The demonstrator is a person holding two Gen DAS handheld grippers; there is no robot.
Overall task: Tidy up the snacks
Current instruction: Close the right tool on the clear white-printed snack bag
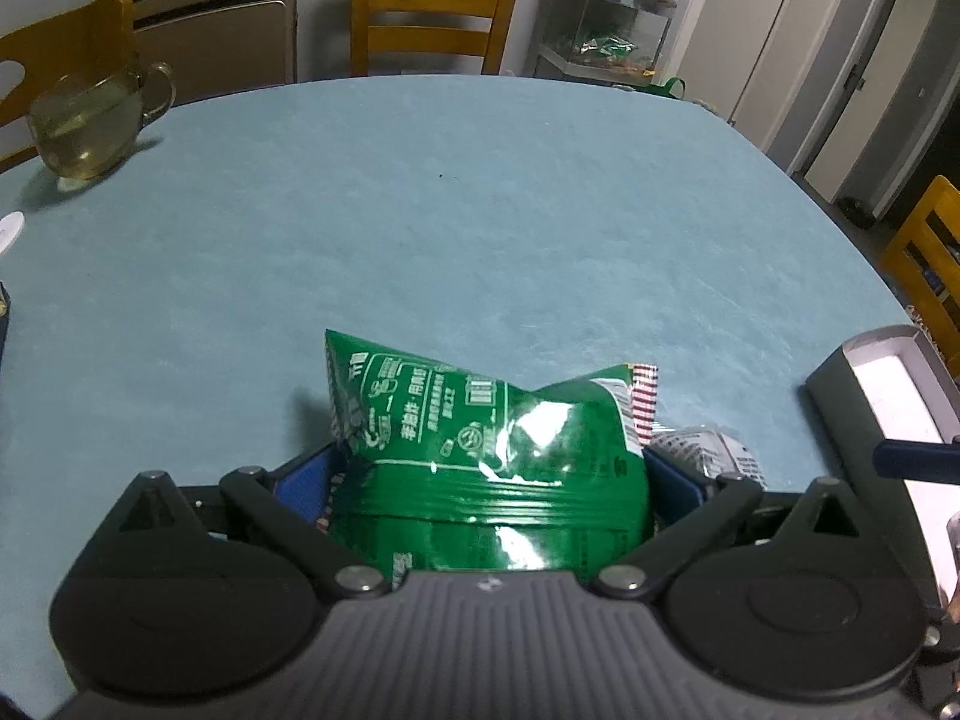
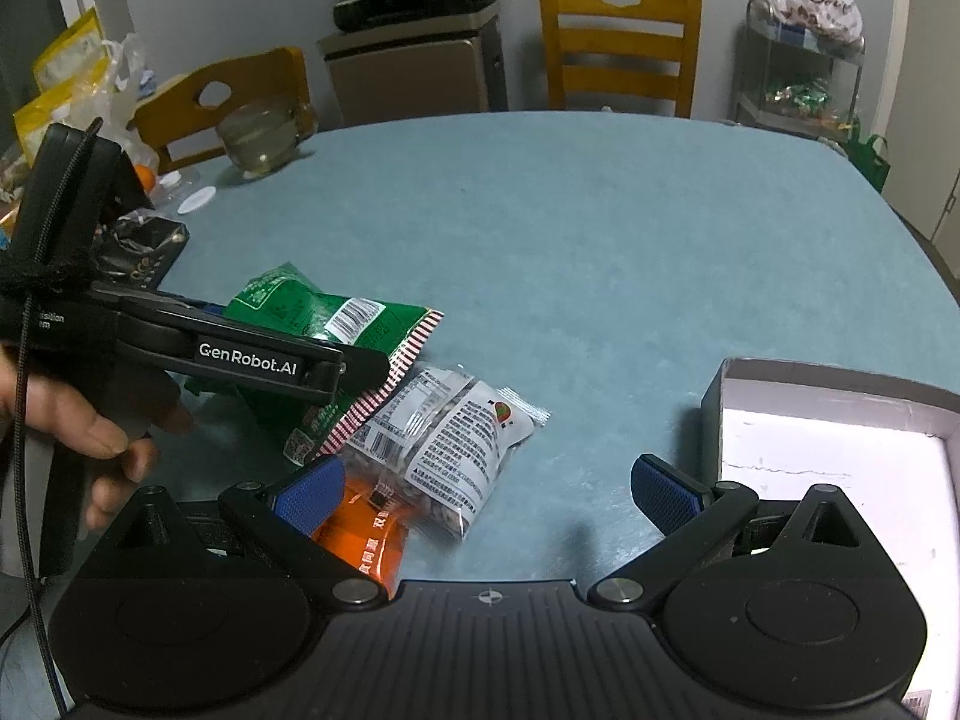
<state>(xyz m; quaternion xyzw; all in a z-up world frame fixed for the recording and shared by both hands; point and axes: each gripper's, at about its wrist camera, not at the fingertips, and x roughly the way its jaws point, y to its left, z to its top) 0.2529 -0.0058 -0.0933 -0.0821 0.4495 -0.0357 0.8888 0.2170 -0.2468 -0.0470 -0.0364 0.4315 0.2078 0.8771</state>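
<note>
A green snack bag (image 1: 480, 438) sits between the blue pads of my left gripper (image 1: 486, 480), whose jaws are spread wide around it; it is not clear that they press it. In the right wrist view the same green bag (image 2: 312, 312) lies on the blue table under the left gripper (image 2: 264, 354). Beside it lie a clear packet with a white label (image 2: 456, 438) and an orange packet (image 2: 366, 534). My right gripper (image 2: 486, 492) is open and empty just above the orange and clear packets. An open box with a white inside (image 2: 840, 450) stands at the right.
A glass mug (image 1: 90, 120) stands at the table's far left, with a white lid (image 2: 198, 201) and a dark foil bag (image 2: 144, 252) near it. Wooden chairs (image 1: 432, 6) ring the blue table (image 1: 480, 210). A shelf cart with bags (image 2: 804, 60) stands behind.
</note>
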